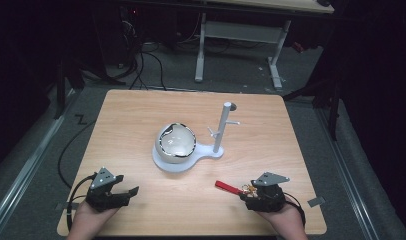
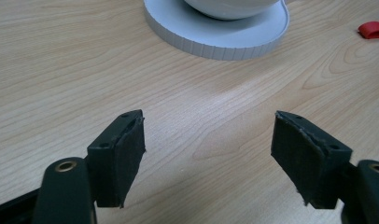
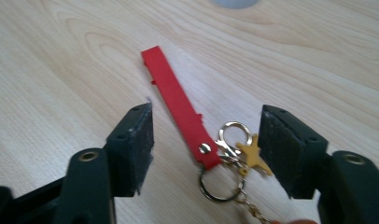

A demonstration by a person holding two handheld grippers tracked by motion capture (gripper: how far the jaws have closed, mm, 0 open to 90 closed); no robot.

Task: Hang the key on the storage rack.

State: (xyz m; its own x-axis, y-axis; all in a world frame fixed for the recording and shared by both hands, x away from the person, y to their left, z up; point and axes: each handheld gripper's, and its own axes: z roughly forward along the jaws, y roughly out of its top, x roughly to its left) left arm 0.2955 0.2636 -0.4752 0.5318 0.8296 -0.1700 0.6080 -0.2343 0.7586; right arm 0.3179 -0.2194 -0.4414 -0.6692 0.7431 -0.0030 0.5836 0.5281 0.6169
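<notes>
Both hands rest at the near table edge; the left gripper [image 1: 125,192] sits with jaws apart over bare wood; the right gripper [image 3: 206,140] — jaws apart — straddles a red strap keychain [image 3: 178,105]; its gold rings and yellow charm show close up.

In the left gripper view, the round white bowl [image 2: 232,7] is cut off at twelve o'clock, and the red strap [image 2: 373,30] at two o'clock. In the right gripper view, the gold chain [image 3: 253,210] leaves at six o'clock.
</notes>
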